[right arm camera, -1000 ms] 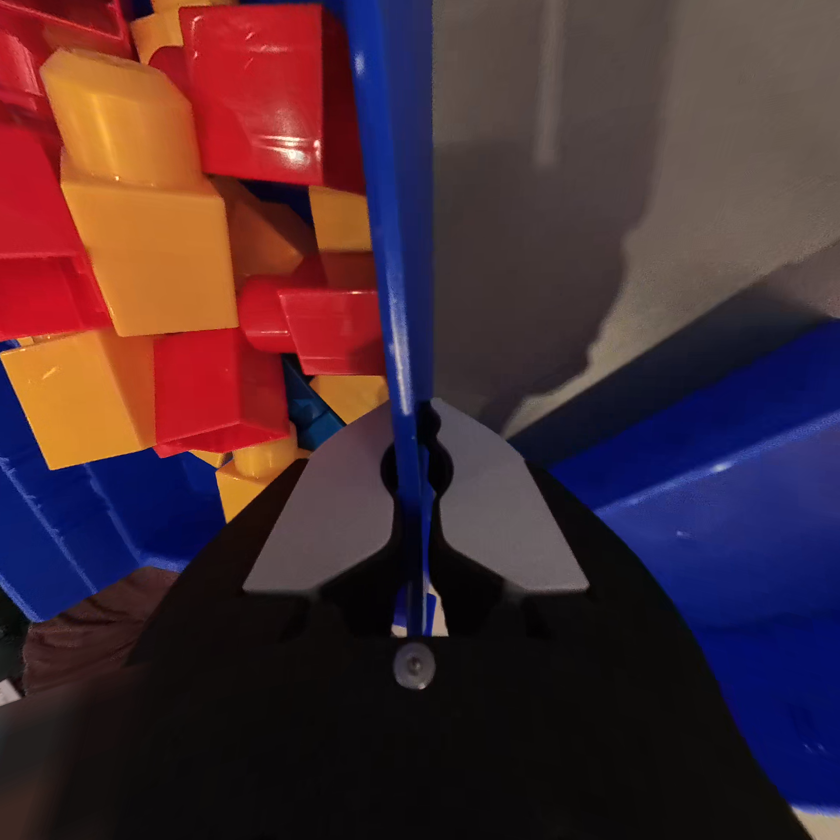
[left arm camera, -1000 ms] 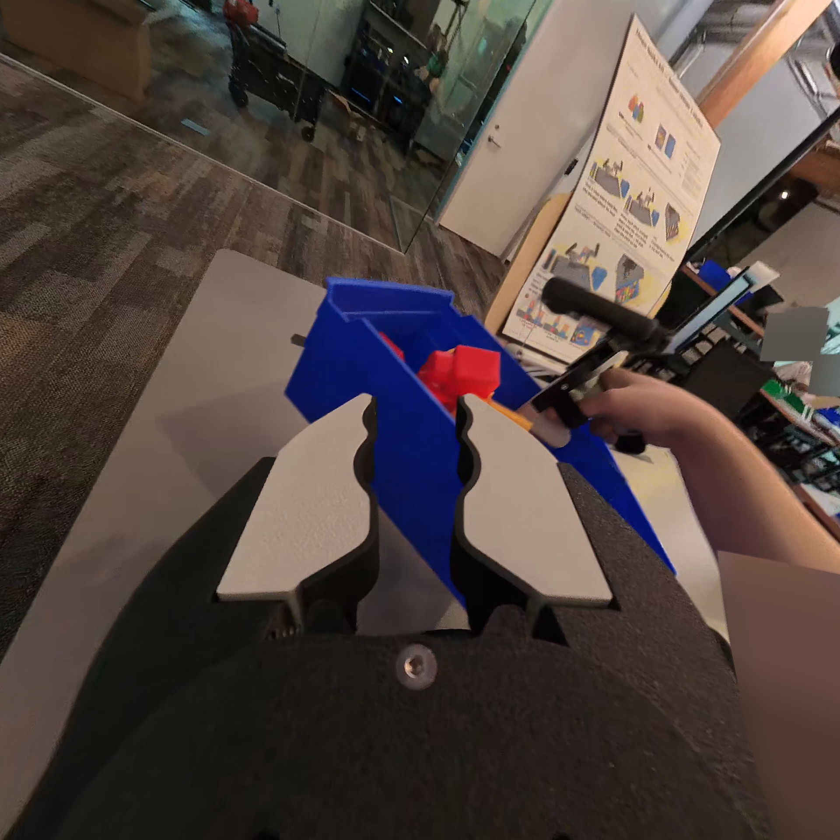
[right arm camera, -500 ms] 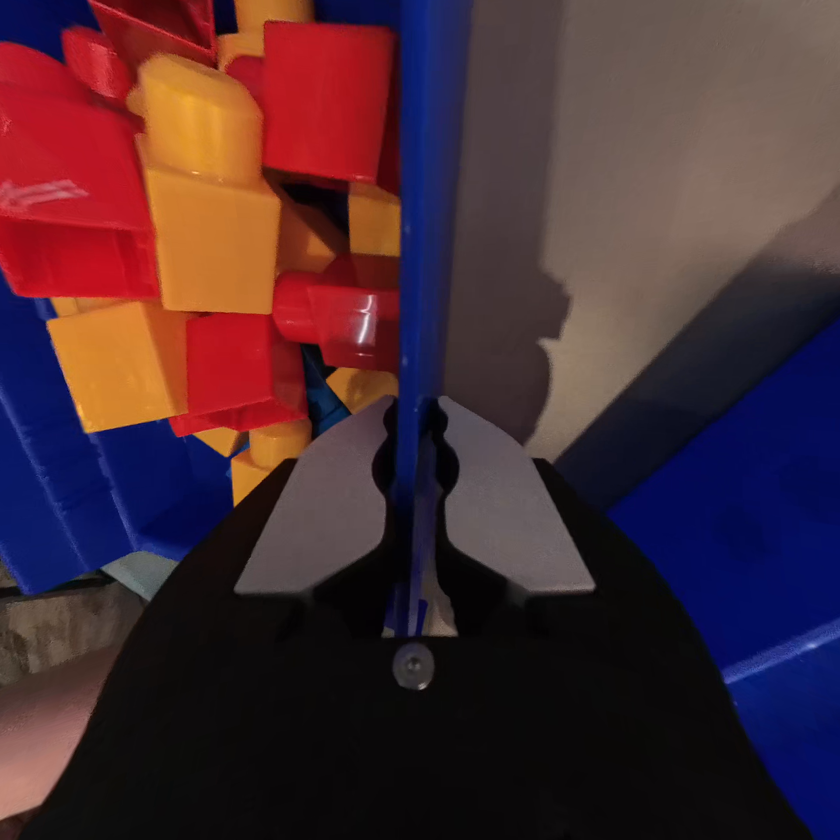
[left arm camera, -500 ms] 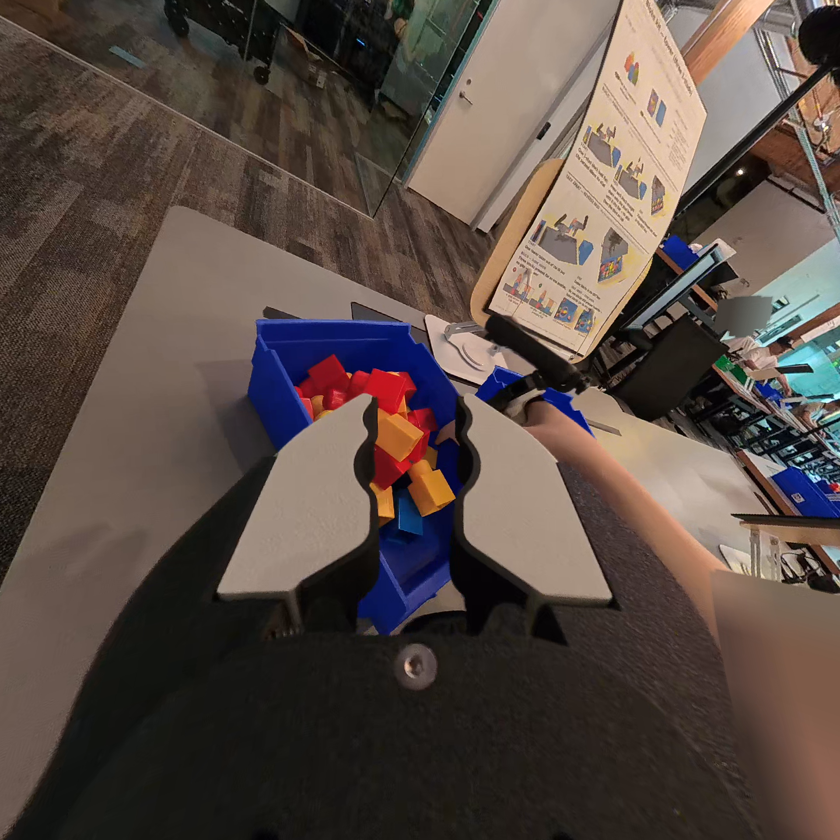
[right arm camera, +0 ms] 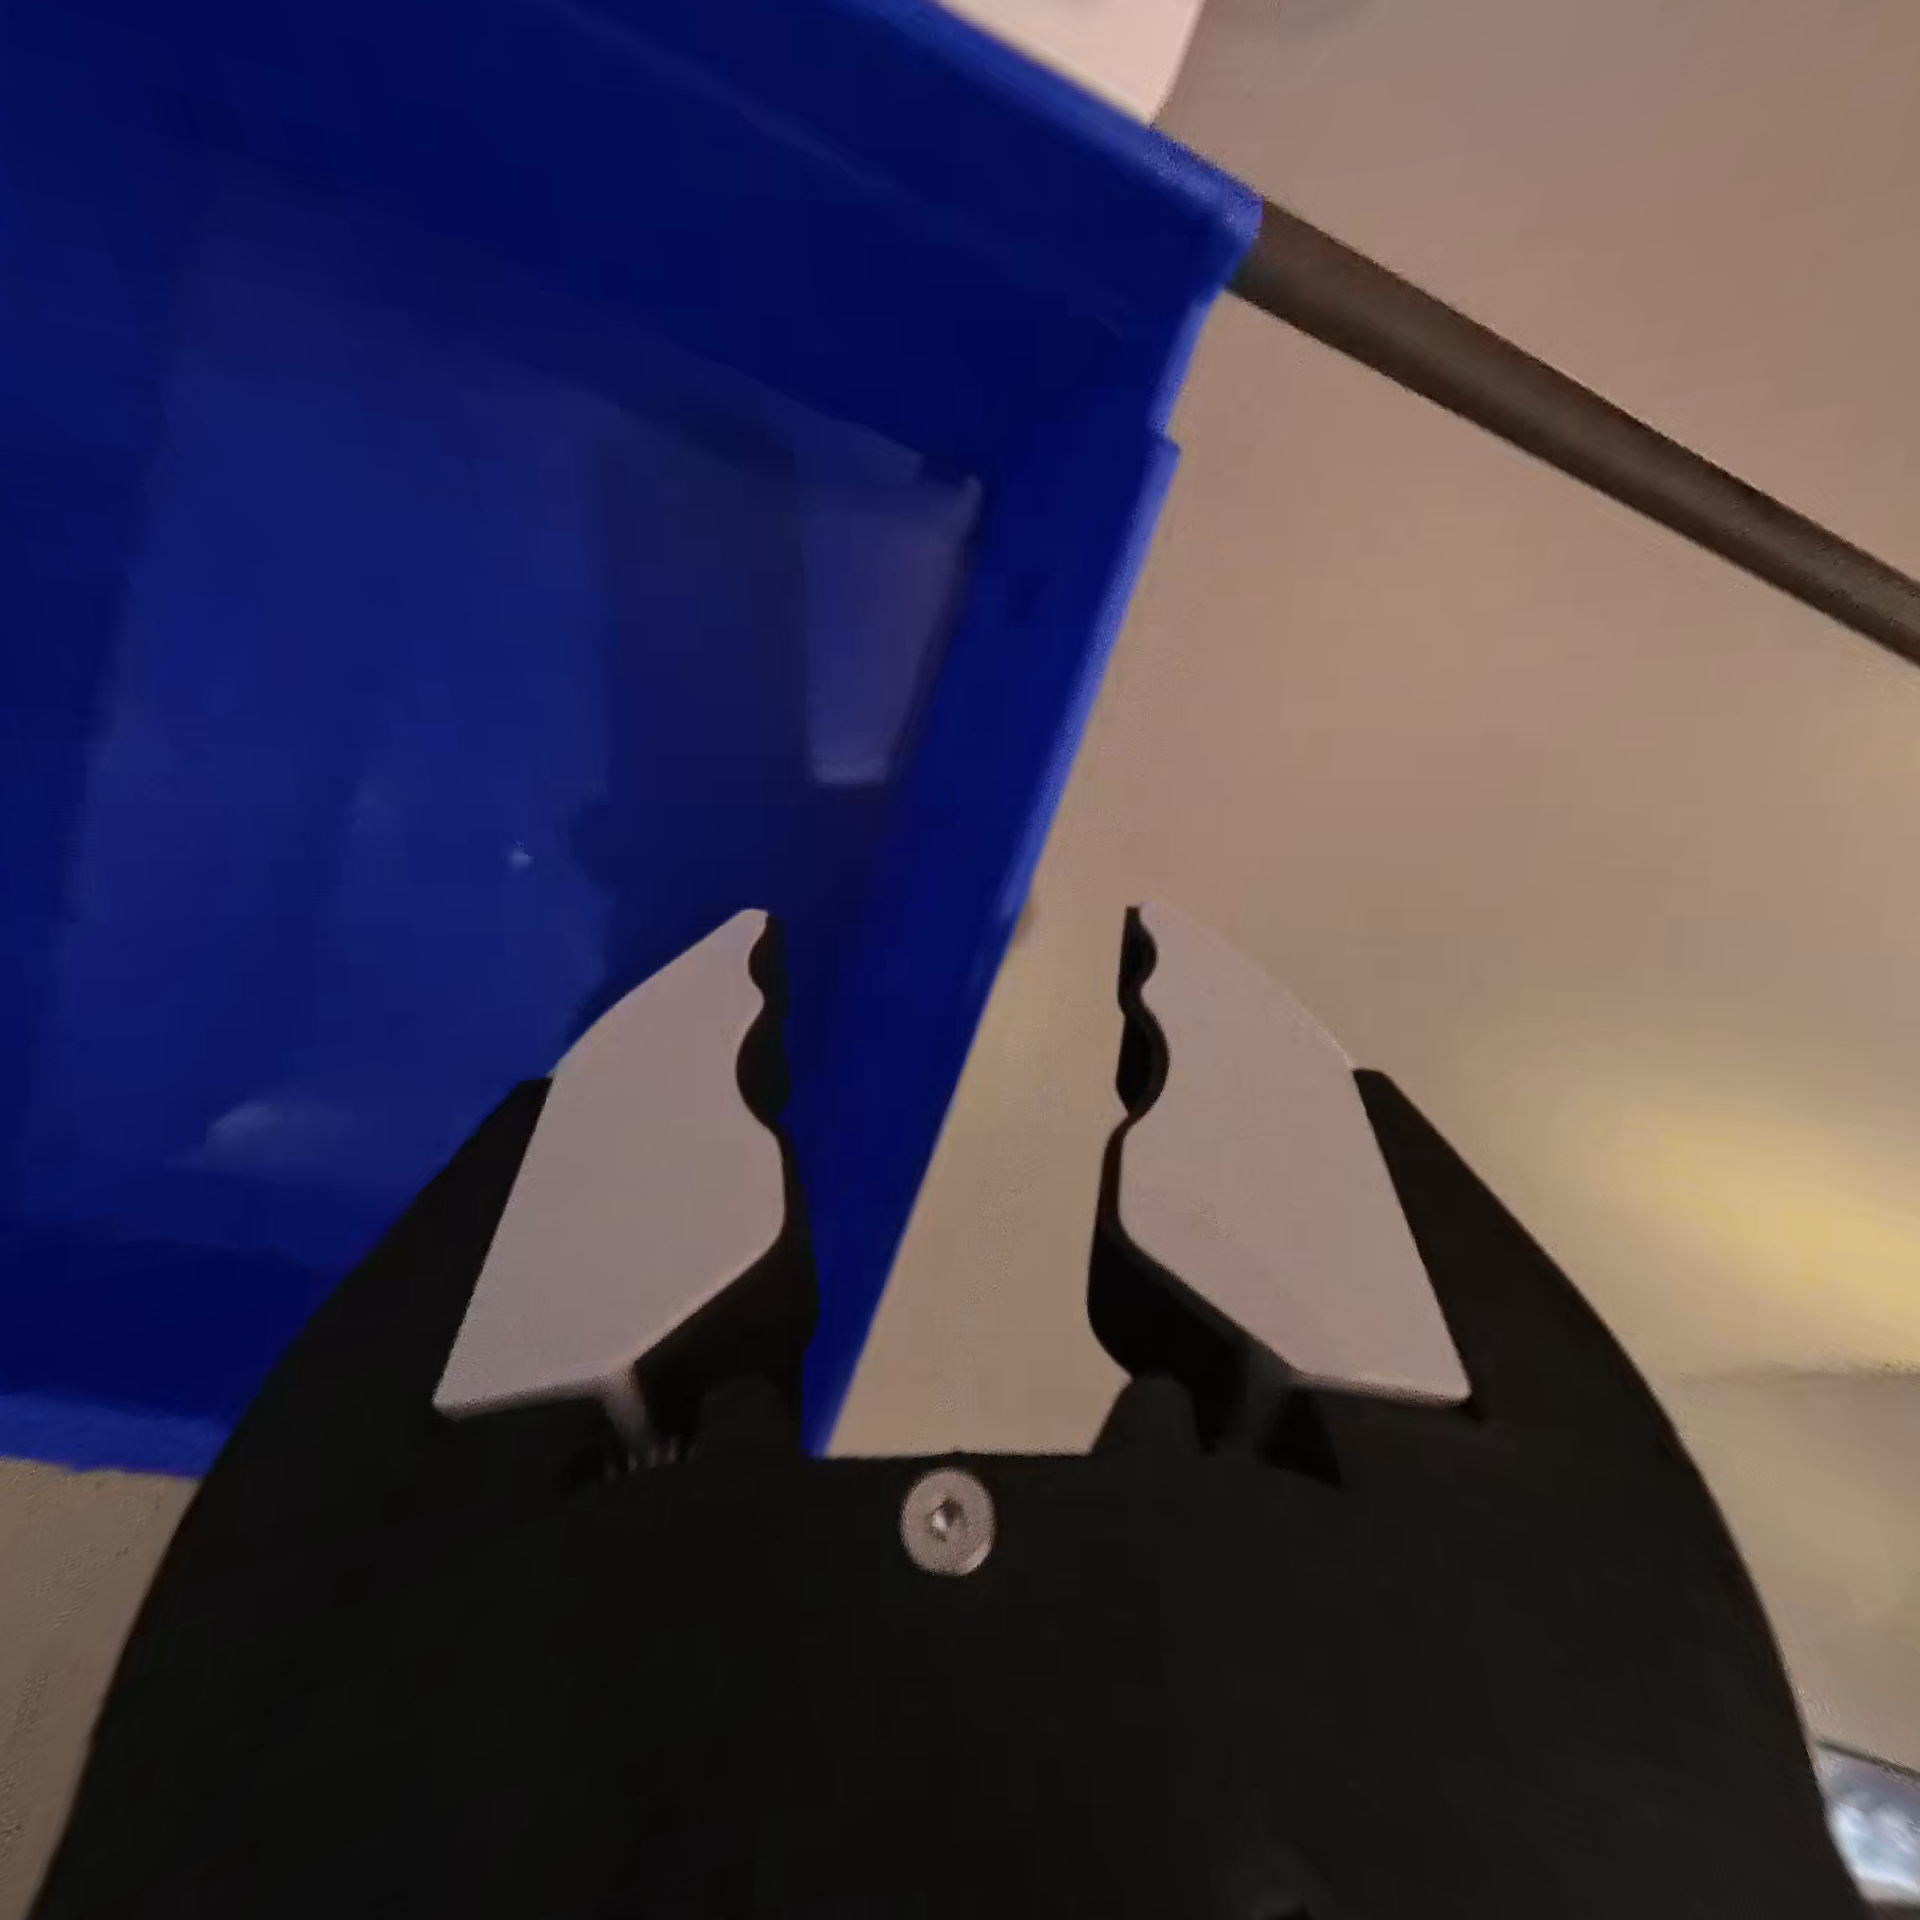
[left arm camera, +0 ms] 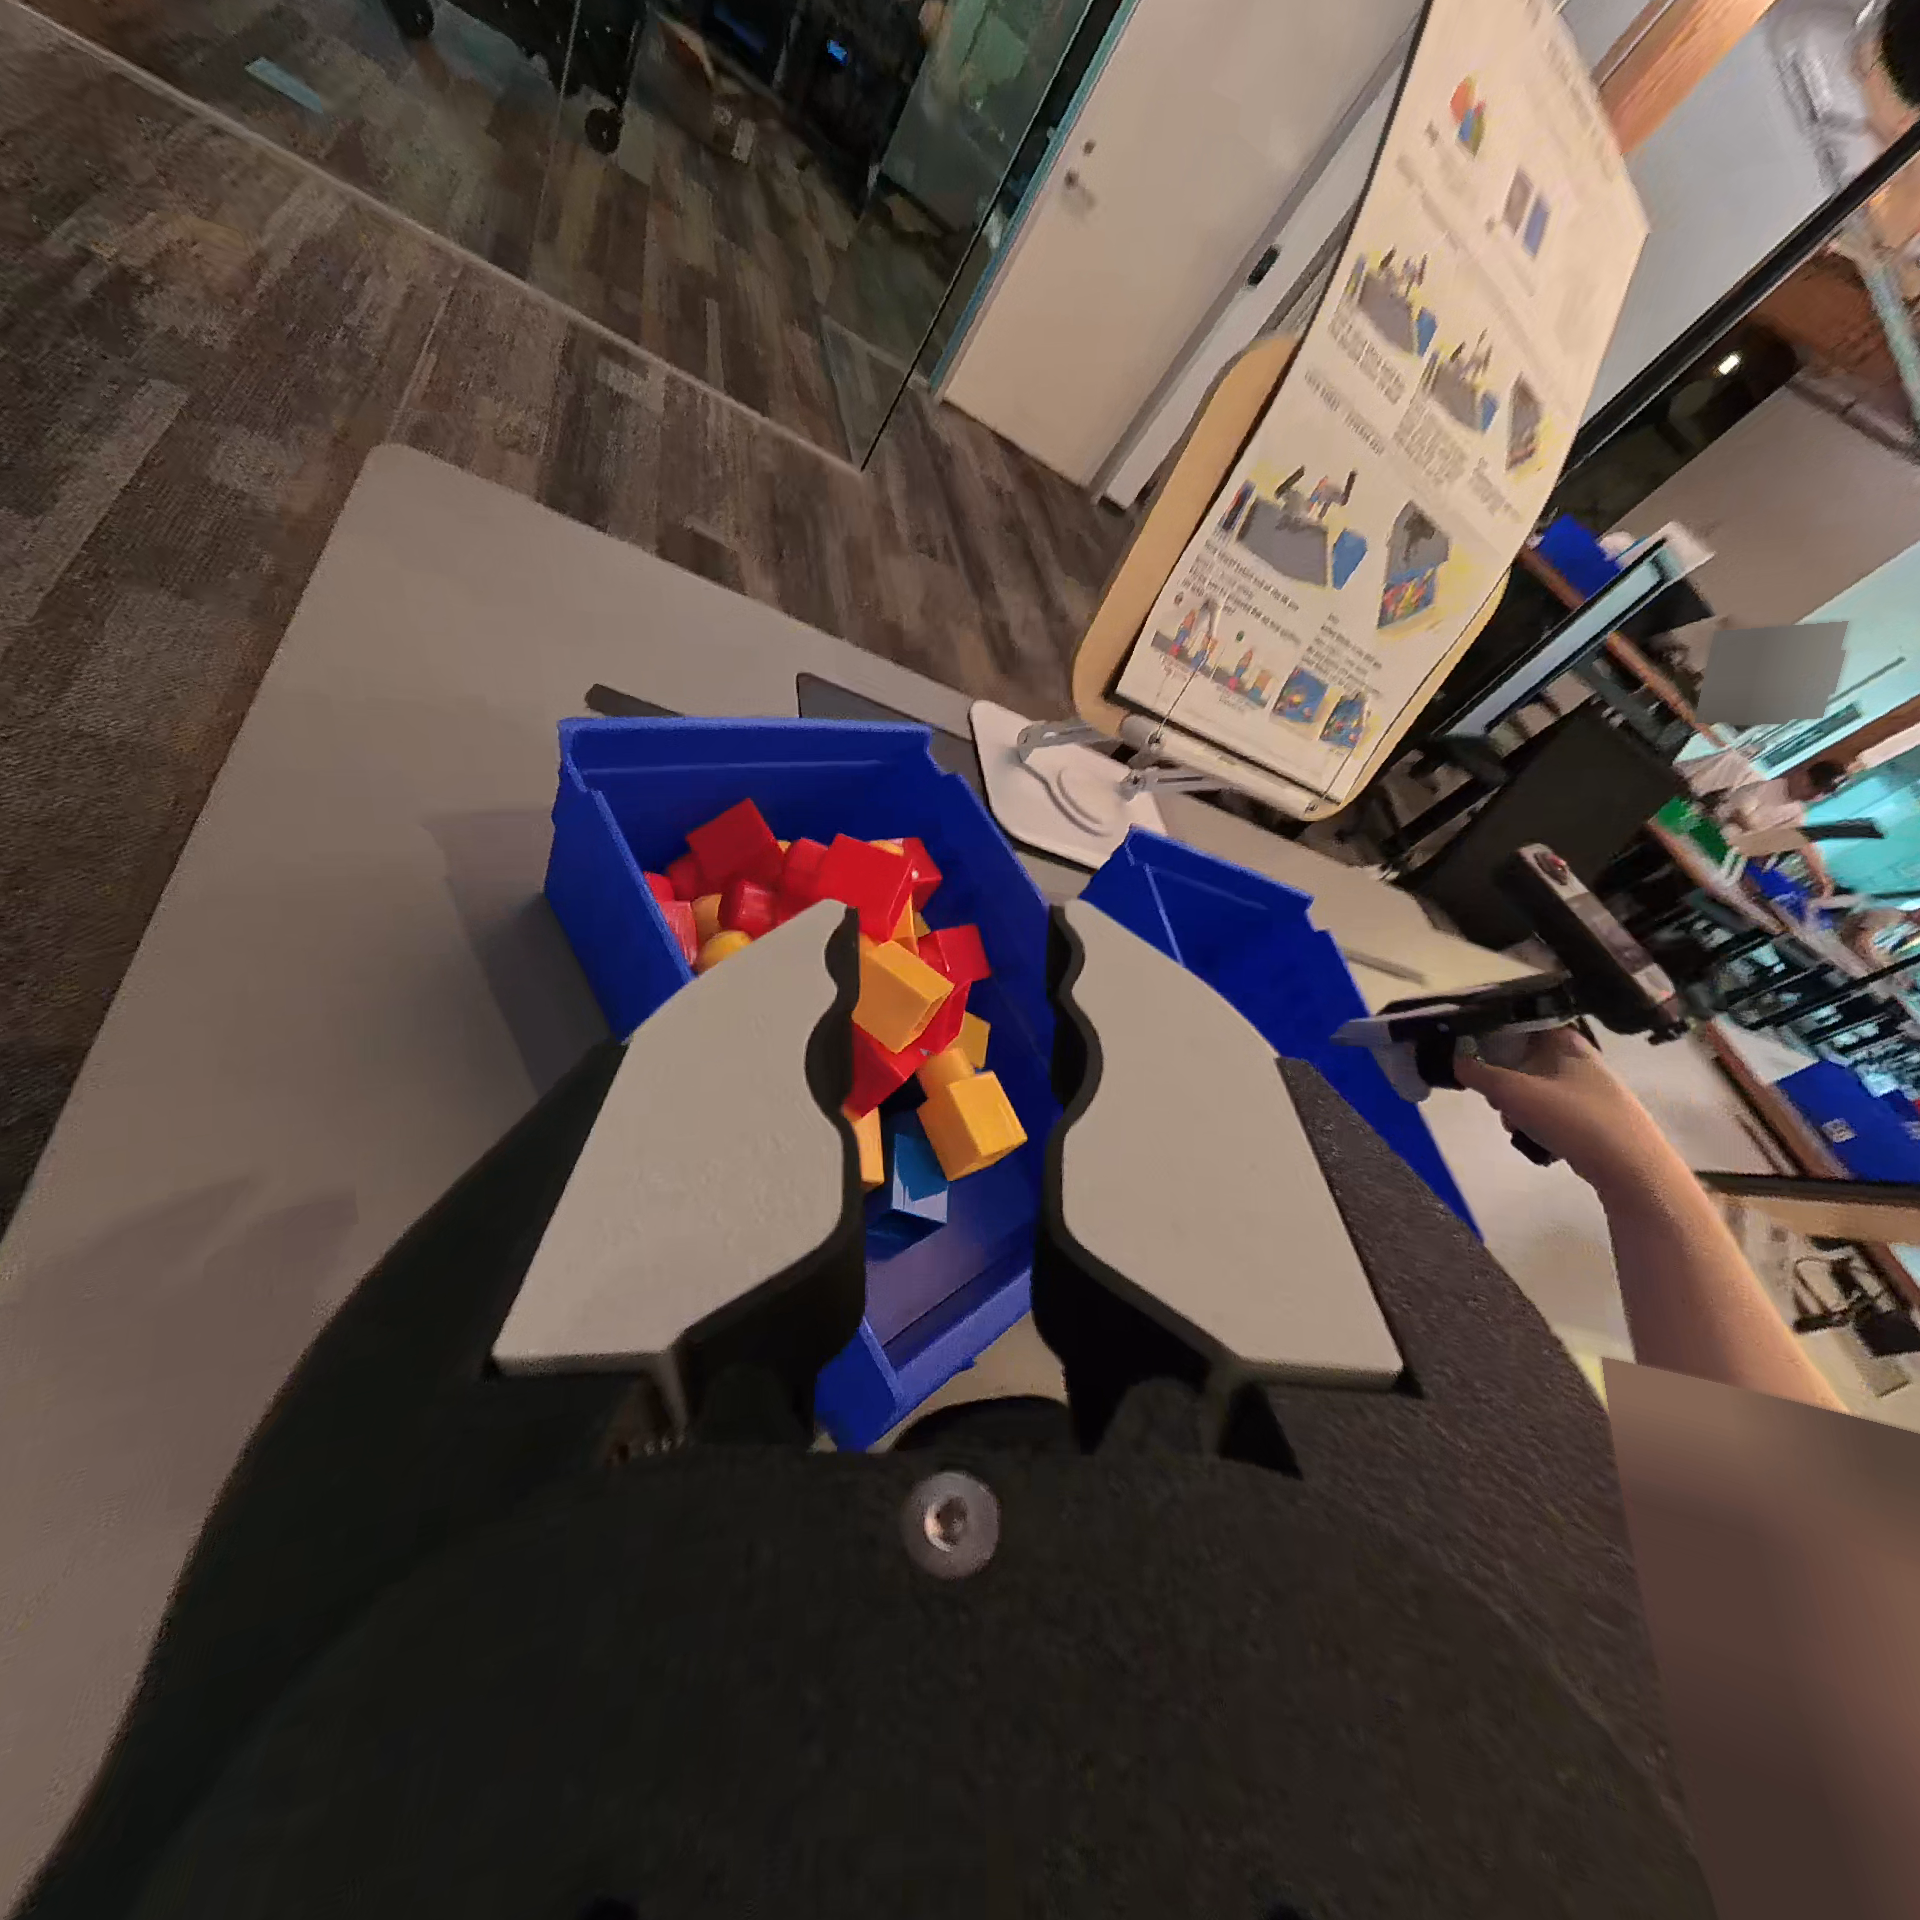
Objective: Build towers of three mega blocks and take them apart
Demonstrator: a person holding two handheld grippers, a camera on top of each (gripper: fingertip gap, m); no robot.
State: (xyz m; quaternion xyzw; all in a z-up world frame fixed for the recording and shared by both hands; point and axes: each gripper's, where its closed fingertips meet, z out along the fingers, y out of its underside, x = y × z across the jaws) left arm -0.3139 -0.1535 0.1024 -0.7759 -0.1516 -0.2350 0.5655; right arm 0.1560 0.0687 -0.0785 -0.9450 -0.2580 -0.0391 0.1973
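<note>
A blue bin (left arm camera: 727, 738) full of red, yellow and blue mega blocks (left arm camera: 894, 997) stands on the grey table (left arm camera: 312, 935). My left gripper (left arm camera: 951, 914) hovers above its near end, jaws apart, with nothing between the pads. A second blue bin (left arm camera: 1226, 935) stands to its right, and no blocks show in it. My right gripper (left arm camera: 1455, 1023), held by a hand, is at that bin's right side. In the right wrist view my right gripper (right arm camera: 948, 914) is open wide above that bin's (right arm camera: 520, 623) right wall; the pads do not touch it.
A poster board (left arm camera: 1403, 416) on a white stand base (left arm camera: 1049, 800) stands behind the bins. A dark strip (right arm camera: 1558, 436) lies on the table past the second bin. Carpet floor lies beyond the table's left edge. Desks and chairs stand at the far right.
My right gripper was shut on the block bin's wall; it has opened, let go and moved right over the second bin. The tilted block bin now sits flat. My left gripper has drawn back.
</note>
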